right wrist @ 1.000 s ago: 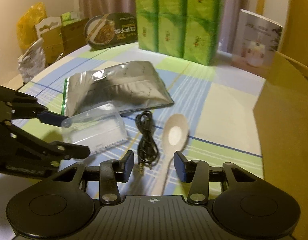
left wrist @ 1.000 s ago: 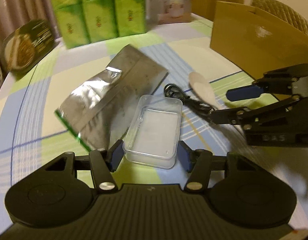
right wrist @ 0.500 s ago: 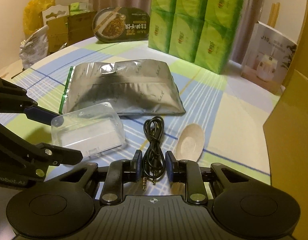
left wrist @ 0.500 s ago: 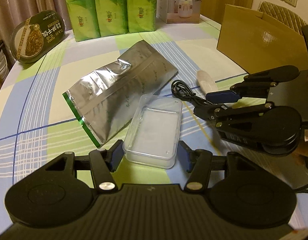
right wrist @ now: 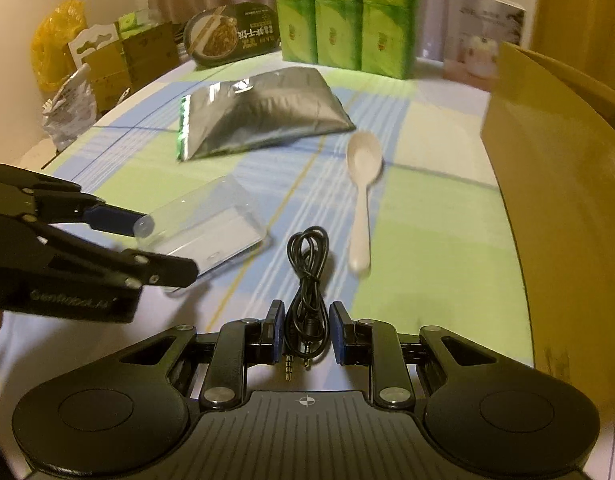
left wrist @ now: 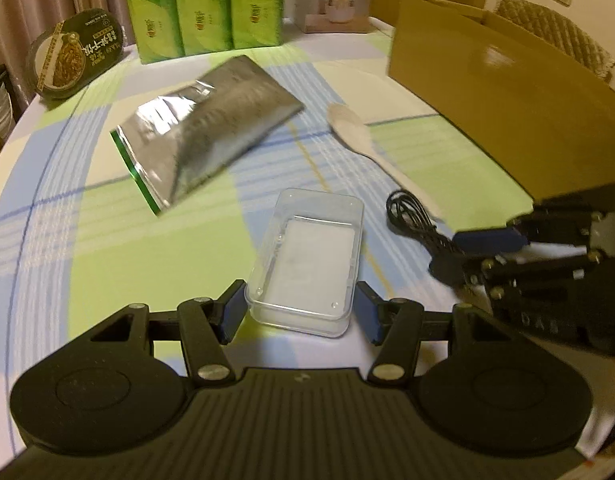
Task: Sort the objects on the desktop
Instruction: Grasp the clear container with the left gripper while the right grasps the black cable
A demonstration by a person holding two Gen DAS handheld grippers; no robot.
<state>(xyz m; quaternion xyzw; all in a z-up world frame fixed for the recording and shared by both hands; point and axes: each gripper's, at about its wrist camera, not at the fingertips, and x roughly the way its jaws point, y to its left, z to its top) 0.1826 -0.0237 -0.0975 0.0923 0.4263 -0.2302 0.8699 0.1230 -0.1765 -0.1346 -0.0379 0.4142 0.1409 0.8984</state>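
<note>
- The clear plastic box [left wrist: 307, 256] and coiled black cable [right wrist: 307, 276] have moved away from the crinkled silver pouch [left wrist: 211, 128].
- Left hand-held gripper [left wrist: 299, 310] clamps the box; right hand-held gripper [right wrist: 306, 332] pinches the cable.
- Round worktop [left wrist: 107, 264], checked green-blue cloth.

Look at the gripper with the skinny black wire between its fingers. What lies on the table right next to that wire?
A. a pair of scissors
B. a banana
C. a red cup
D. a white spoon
D: a white spoon lies on the tablecloth just right of the coiled black cable that the right gripper holds.
</note>
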